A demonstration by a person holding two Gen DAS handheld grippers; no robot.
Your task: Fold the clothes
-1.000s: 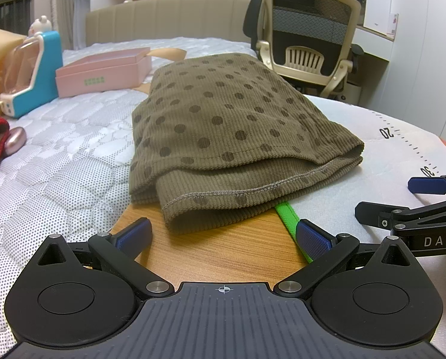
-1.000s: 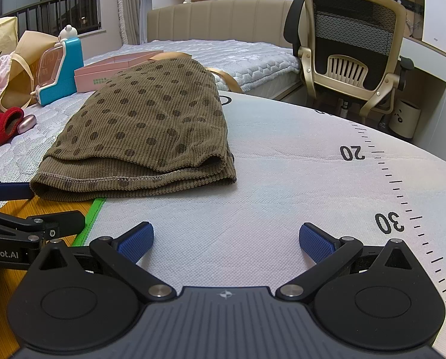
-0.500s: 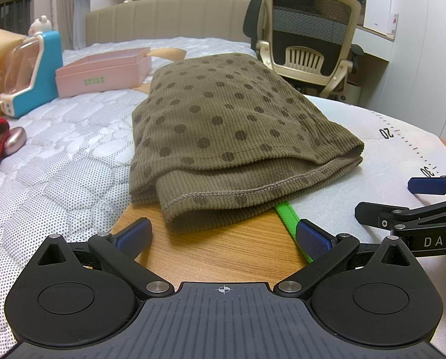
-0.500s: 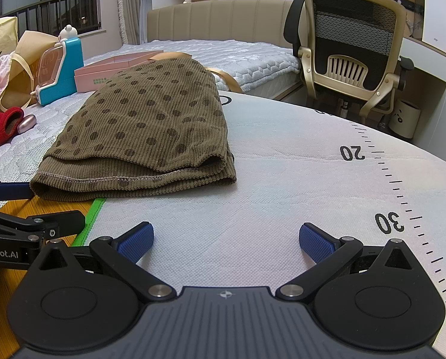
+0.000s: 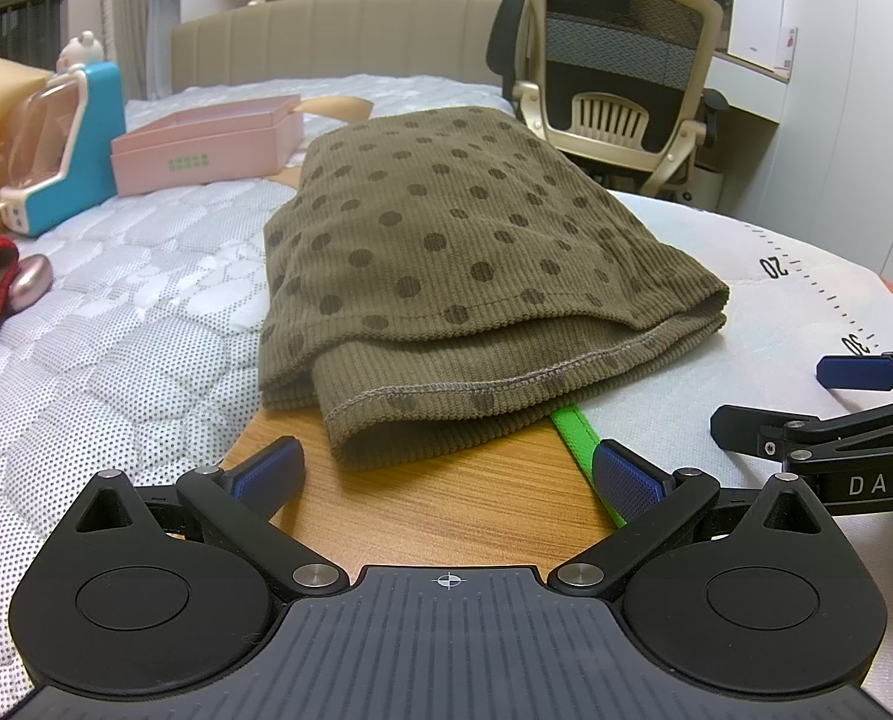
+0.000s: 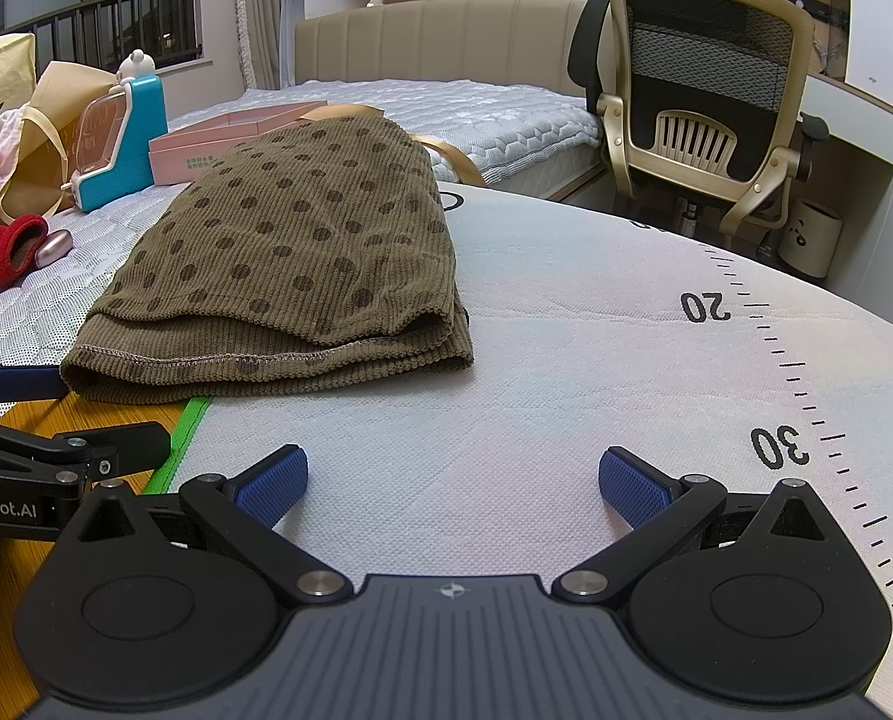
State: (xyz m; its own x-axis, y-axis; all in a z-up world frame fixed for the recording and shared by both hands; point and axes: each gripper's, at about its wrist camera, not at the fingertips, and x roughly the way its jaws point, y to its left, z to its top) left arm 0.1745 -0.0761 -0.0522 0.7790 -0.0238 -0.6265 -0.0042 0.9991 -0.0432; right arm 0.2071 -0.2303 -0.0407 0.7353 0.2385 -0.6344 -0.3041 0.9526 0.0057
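— Garment [image 5: 446,258] direction?
— One folded dotted cloth on your mat [image 6: 566,360], long axis running away from you, stitched hem nearest.
— Tongs?
— Two: your left gripper [image 5: 446,471] and right gripper [image 6: 452,480] both spread wide, holding nothing, just short of it.

Low, side-by-side views sharing garment [image 5: 464,276]

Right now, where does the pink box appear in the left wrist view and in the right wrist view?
Left wrist view: the pink box is at upper left, behind the folded dotted garment.
Right wrist view: it is at upper left too, partly hidden by the garment.
Shared landmark: the blue toy directly left of it.
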